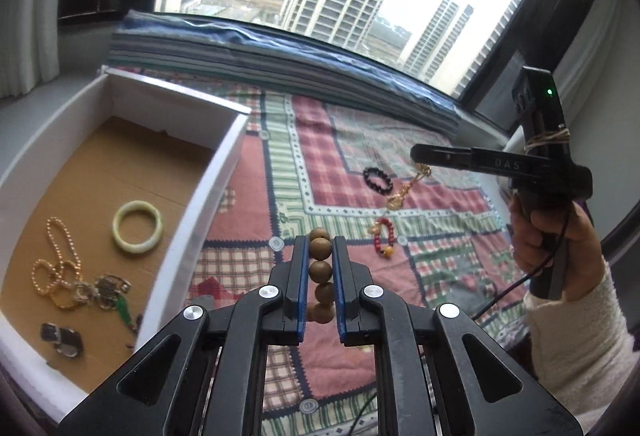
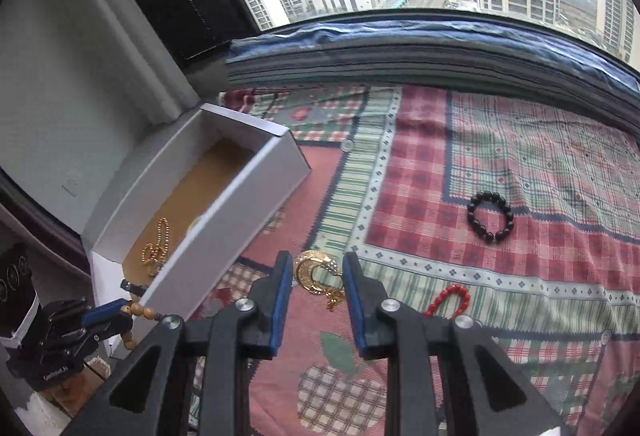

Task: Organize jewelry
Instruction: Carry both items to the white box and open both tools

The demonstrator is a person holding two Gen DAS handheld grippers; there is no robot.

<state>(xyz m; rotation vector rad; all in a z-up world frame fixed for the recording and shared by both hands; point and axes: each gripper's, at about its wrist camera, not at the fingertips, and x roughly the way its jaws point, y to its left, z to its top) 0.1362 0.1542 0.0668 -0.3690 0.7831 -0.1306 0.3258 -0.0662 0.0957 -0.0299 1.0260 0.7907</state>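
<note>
My left gripper [image 1: 320, 242] is shut on a string of brown wooden beads [image 1: 320, 270], which hangs between its blue pads above the patchwork cloth. In the right wrist view the left gripper [image 2: 126, 306] sits at the lower left beside the box, still gripping the wooden beads [image 2: 140, 312]. My right gripper [image 2: 318, 258] is shut on a gold pendant chain [image 2: 314, 268]. From the left wrist view the right gripper [image 1: 416, 154] is raised, and the gold chain [image 1: 404, 189] dangles from its tip. A white box [image 1: 224, 171] holds a jade bangle [image 1: 138, 232] and gold bead chains [image 1: 56, 260].
A black bead bracelet [image 2: 490, 218] and a red bead bracelet [image 2: 448, 298] lie on the checked cloth [image 2: 520, 155]. The open box [image 2: 256, 195] stands at the left by the wall. A folded blue mat [image 2: 400, 47] runs along the window. A hand and white sleeve [image 1: 572, 300] hold the right gripper.
</note>
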